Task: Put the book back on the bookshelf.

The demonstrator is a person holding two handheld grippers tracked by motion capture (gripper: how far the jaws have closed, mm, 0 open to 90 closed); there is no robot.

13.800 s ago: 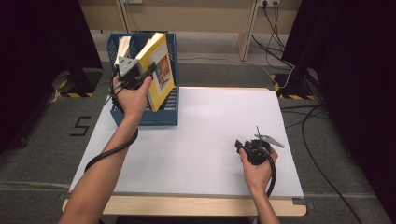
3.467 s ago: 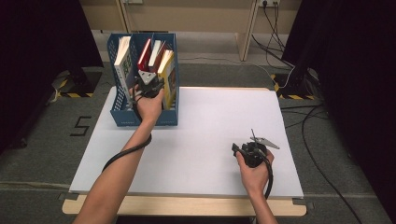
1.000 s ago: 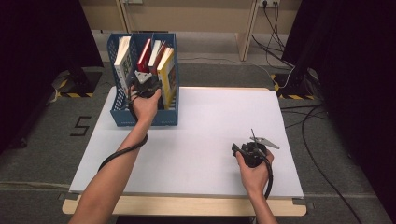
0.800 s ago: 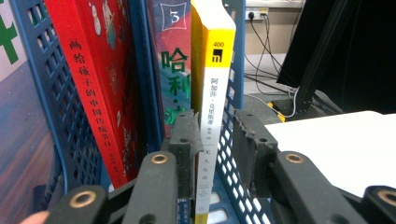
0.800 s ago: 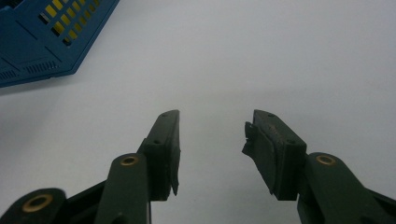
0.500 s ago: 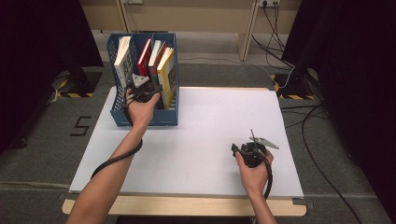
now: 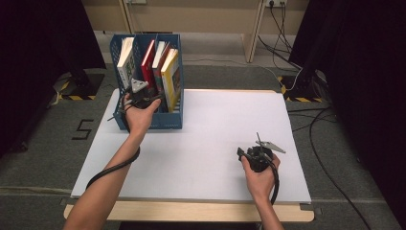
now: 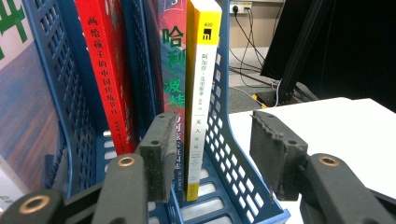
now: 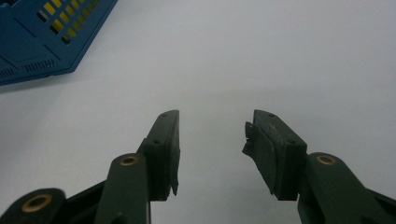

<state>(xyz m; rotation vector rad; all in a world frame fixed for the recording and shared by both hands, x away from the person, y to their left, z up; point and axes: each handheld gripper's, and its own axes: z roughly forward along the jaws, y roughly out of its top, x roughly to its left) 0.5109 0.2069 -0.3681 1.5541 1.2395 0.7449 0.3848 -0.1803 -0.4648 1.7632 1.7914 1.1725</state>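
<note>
My left gripper (image 8: pixel 208 158): jaws apart, just been opening, pads off everything; yellow-spined book (image 8: pixel 201 93) stands upright btwn them but farther in, in the rightmost slot of the blue file rack (image 8: pixel 233 154), next to a green-lettered book (image 8: pixel 173 70) & a red book (image 8: pixel 105 70). Right gripper (image 9: pixel 212 149): jaws wide apart, nothing btwn them, low over the white table (image 9: pixel 261 56), well apart from the rack

Rack (image 8: pixel 236 154): you see blue perforated plastic, slightly shiny.
Yellow book (image 8: pixel 201 70): glossy paper spine.
Table (image 7: pixel 225 129): smooth matt white top.
Your left gripper (image 8: pixel 212 156): rough matt black pads.
</note>
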